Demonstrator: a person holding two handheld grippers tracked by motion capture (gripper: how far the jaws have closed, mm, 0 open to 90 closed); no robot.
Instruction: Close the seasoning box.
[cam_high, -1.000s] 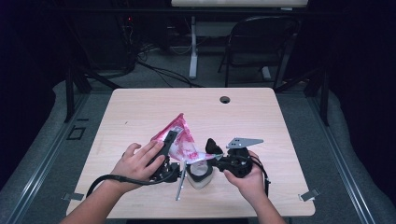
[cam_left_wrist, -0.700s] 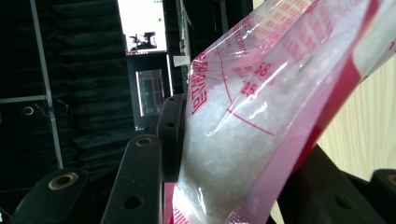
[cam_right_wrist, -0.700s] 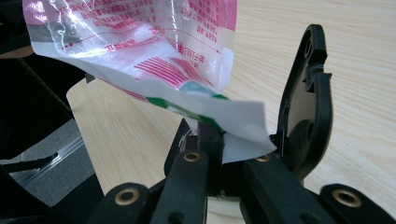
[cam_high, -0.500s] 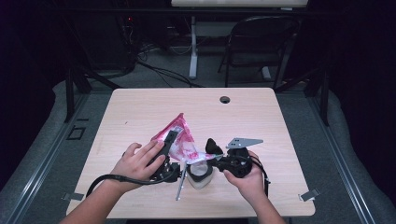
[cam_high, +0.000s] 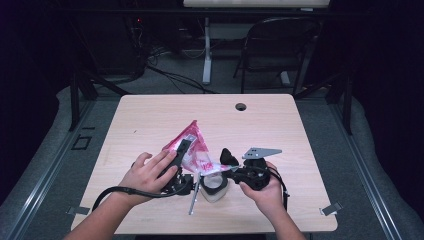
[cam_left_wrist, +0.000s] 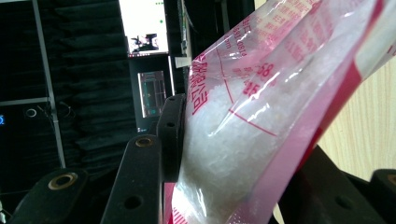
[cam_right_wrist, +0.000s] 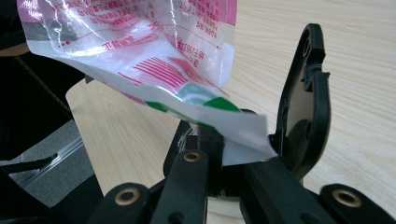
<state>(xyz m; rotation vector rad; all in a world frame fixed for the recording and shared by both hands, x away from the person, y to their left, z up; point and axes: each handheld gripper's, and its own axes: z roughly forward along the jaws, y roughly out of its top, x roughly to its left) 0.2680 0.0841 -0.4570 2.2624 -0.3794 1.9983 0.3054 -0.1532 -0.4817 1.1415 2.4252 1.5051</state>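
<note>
while both hands sit at the near edge of the table (cam_high: 150, 115), the pink-and-clear bag (cam_high: 192, 145) of white granules hangs between them, raised off the wood. its long axis slants: top corner up and away toward the far-left, bottom corner down toward the right hand and the small white cup (cam_high: 214, 186) below it. left gripper (cam_high: 181, 152) is clamped on the bag's upper body; in the left gripper view the bag (cam_left_wrist: 261, 116) bulges between the two black jaws, granules pressed against the left one. right gripper (cam_high: 226, 162) is closed on the bag's lower corner; in the right gripper view the bag (cam_right_wrist: 154, 51) runs up and away from the jaws, its white-green corner pinched at their base. right gripper (cam_right_wrist: 233, 154) is the nearer one to the cup. judgement: the coming move turns on that low corner pointing at the cup mouth; opening or tipping there needs the left hand to keep the high end up. a metal rod (cam_high: 194, 197) lies just beside the cup.
</note>
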